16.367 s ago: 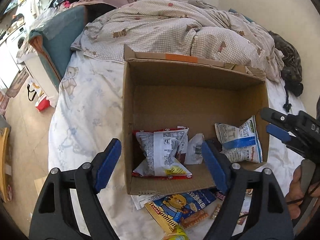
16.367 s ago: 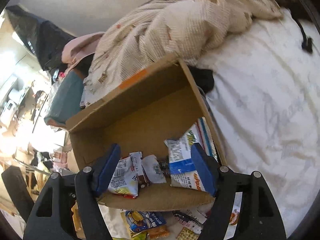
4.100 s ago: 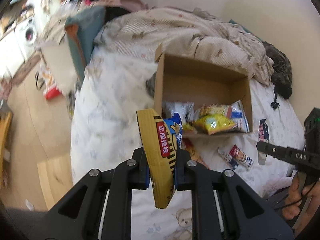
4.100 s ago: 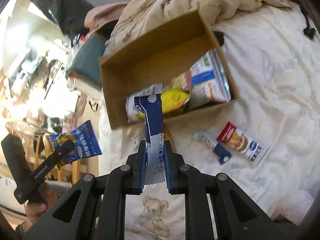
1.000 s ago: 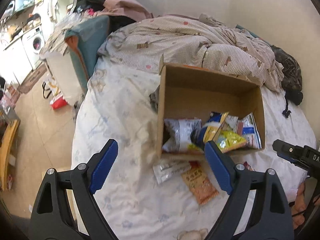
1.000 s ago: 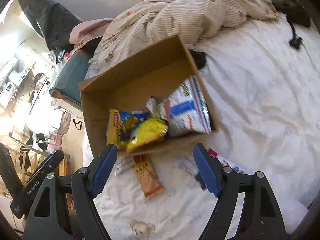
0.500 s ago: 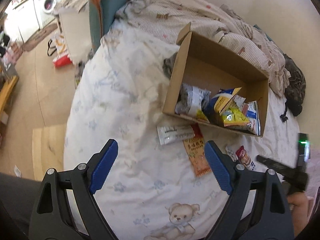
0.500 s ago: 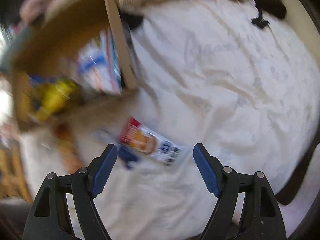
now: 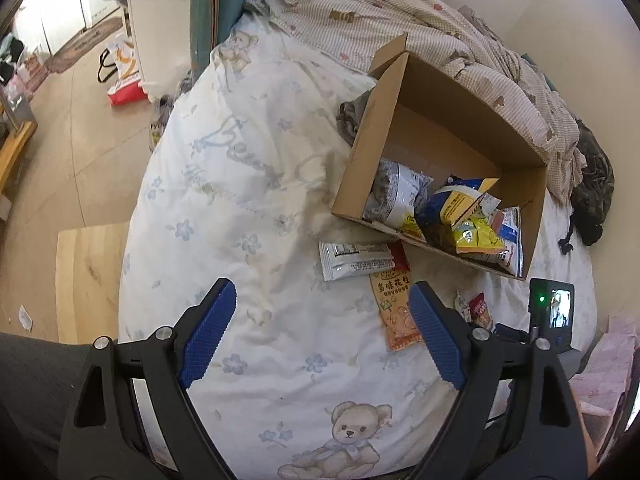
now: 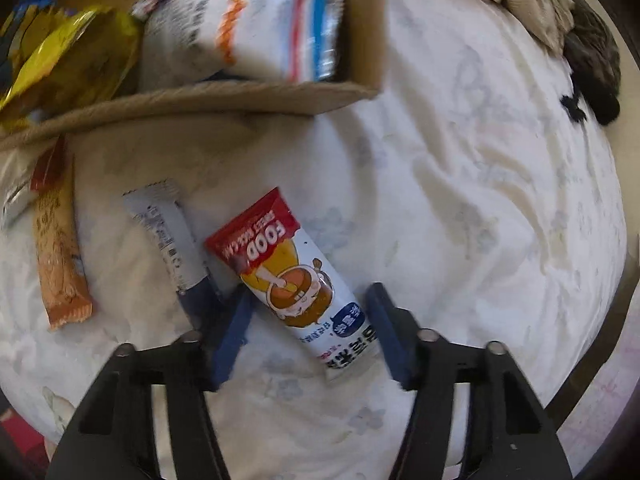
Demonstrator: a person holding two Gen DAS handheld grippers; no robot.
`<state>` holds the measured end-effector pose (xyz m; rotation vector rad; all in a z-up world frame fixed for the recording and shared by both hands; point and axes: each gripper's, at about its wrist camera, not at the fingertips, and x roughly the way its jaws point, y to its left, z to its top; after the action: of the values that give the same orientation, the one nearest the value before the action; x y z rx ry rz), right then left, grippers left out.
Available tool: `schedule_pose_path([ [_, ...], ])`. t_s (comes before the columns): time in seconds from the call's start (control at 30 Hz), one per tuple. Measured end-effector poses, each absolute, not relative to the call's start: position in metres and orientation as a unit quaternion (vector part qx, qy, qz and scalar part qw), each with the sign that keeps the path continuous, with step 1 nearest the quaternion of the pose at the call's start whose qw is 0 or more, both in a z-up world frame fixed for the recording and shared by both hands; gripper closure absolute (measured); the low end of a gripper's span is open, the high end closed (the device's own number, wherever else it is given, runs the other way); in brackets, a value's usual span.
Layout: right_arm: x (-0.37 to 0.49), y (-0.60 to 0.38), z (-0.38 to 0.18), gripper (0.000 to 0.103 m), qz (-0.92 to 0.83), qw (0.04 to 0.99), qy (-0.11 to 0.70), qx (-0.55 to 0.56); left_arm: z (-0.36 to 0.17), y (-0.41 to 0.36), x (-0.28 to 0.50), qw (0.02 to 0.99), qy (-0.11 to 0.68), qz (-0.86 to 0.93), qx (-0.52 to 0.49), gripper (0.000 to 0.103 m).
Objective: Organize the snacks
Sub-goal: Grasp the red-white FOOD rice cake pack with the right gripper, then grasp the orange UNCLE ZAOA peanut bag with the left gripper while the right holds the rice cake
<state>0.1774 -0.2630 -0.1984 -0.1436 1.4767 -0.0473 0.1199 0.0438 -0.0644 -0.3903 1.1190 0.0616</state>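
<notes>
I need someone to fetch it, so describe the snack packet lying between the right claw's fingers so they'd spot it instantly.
Find the cardboard box on the bed; the packets lie on the sheet just outside its near wall. The snack packet is the long white one with a red end reading FOOD, unlike the grey packet beside it and the orange packet further off.

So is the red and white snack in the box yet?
Not yet. The red and white snack lies on the bedsheet, outside the box.

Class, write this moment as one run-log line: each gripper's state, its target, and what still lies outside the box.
left gripper: open, empty | right gripper: closing around red-white packet, not gripped | outside cardboard box: orange packet, white packet
</notes>
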Motion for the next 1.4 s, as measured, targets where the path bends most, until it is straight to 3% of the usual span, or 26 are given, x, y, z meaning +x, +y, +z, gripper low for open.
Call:
schedule_pose_path([
  [0.07, 0.172, -0.259, -0.196, 0.065, -0.011, 0.736, 0.673, -0.065, -0.067, 0.043, 0.121, 0.826, 0.532, 0.027, -0.185, 0.017],
  [0.2, 0.161, -0.256, -0.186, 0.071, 0.011, 0.738, 0.673, -0.049, -0.07, 0.036, 0.123, 0.819, 0.545, 0.017, -0.177, 0.017],
  [0.8, 0.104, -0.284, -0.082, 0.072, 0.06, 0.809, 0.56, 0.165, -0.113, 0.002, 0.13, 0.799, 0.592, 0.013, -0.104, 0.017],
  [1.4, 0.129, -0.304, -0.092, 0.072, 0.051, 0.813, 0.536, 0.222, -0.187, -0.103, 0.181, 0.758, 0.648, 0.028, -0.074, 0.017],
])
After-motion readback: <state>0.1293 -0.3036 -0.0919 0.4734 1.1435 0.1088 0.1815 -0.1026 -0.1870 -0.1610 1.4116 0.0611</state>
